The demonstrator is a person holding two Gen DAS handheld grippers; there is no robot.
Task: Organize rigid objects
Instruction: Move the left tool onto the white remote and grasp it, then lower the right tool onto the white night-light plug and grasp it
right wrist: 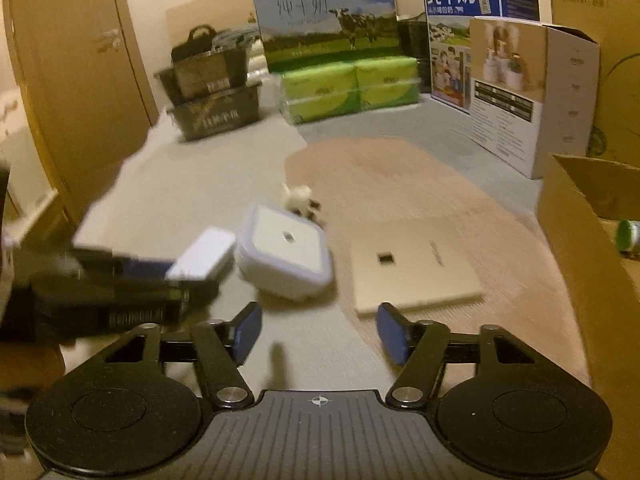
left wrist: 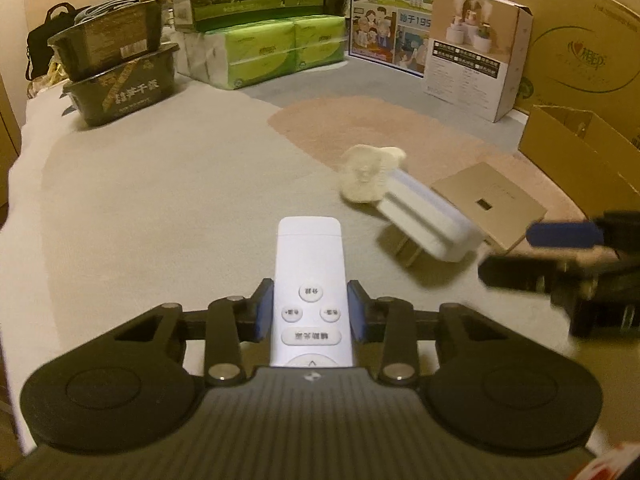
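Left hand-held gripper (left wrist: 311, 314) clamps white remote (left wrist: 310, 280); right hand-held gripper (right wrist: 318, 334) released, empty.

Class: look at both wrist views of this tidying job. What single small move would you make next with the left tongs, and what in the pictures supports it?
Probably lift the white remote a little off the bed cover. The left tongs are shut on its sides, so it looks gripped, while the right tongs stand open and empty. An open cardboard box at the right seems a likely place for it.
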